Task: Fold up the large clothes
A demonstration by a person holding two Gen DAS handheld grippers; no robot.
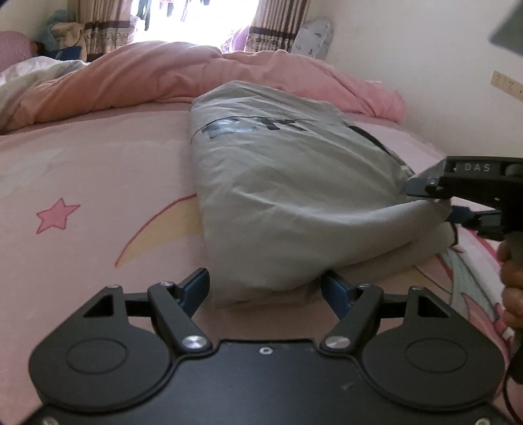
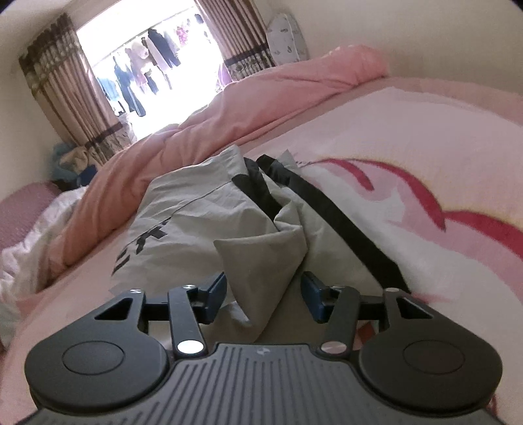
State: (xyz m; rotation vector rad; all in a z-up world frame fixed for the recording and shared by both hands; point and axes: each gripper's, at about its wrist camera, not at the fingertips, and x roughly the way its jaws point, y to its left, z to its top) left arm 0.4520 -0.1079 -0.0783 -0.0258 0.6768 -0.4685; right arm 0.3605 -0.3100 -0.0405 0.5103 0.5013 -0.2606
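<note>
Nearest in the left wrist view, the left hand-held gripper (image 1: 265, 284) has its jaws spread wide, one blue pad on each side of the near bottom corner of the pale grey folded garment with black lettering and a black band (image 1: 278, 196). The pads do not press the cloth, so nothing is gripped; they look placed to bracket the corner for the next pinch, or to have let it go.

To the right of the garment's near end, the right hand-held gripper (image 2: 264, 291) comes in from the side, a person's hand (image 1: 513, 287) on its handle. Its jaws stand about half apart around a raised, pointed flap of the grey cloth. The right wrist view shows gaps between pads and fabric, so it too seems unclamped, though the flap stands between the fingers.

The garment lies lengthwise on the pink bedsheet printed with a star and crescent (image 1: 98, 202), running away from both grippers, already narrowed into a long bundle with its black band on the right edge. I judge that the next fold would bring the near end toward the far one.

Beyond the garment's far end lies a rumpled pink quilt (image 1: 157, 75), then striped brown curtains (image 1: 274, 26) beside a bright window.
</note>
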